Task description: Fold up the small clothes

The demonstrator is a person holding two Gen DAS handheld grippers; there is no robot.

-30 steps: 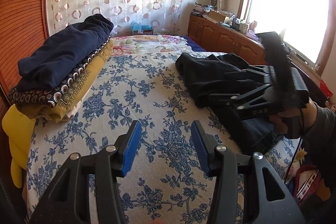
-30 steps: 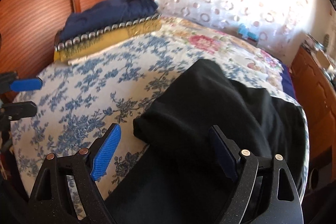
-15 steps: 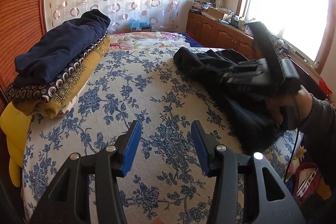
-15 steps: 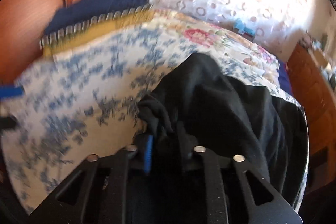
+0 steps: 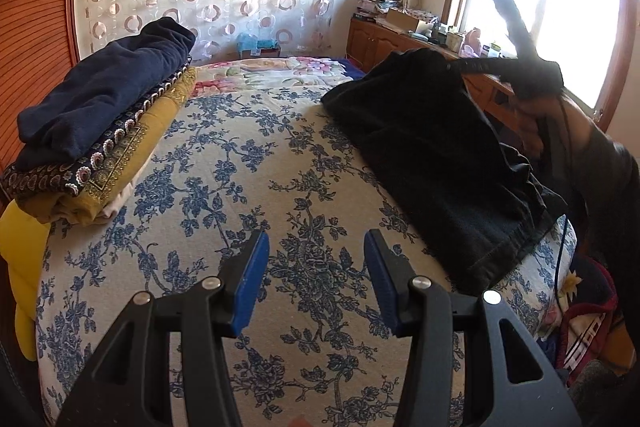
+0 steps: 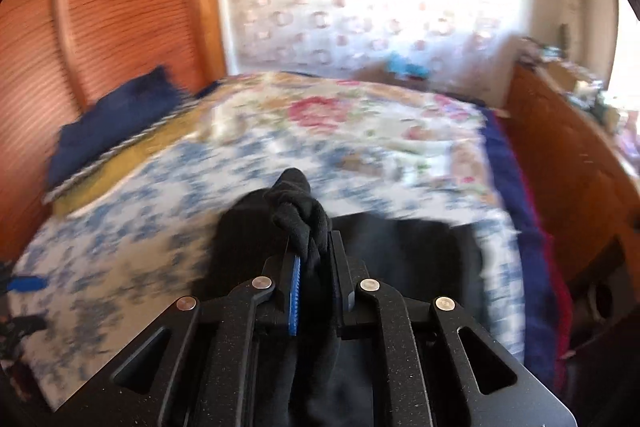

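Observation:
A black garment [image 5: 432, 155] lies crumpled on the right side of the blue-flowered bedspread [image 5: 248, 167], its near corner lifted. My right gripper [image 6: 313, 247] pinches a bunched fold of this black garment [image 6: 298, 203] and its jaws are still closing on the cloth, which hangs beneath them. In the left wrist view the right gripper [image 5: 460, 65] is a dark blur held by a hand [image 5: 532, 131] above the bed's right edge. My left gripper [image 5: 315, 243] hovers over the bare bedspread at the near middle, jaws open with nothing between them.
A stack of folded clothes [image 5: 100, 115], navy on top of patterned and mustard pieces, sits at the left by the wooden headboard [image 5: 36, 47]. A wooden cabinet [image 5: 400, 39] with clutter stands under the window at the right. Bags [image 5: 580, 327] lie on the floor right of the bed.
The right gripper went from wide open around the garment's edge to closed on it, then rose and pulled the cloth up with it. The left gripper stayed in place.

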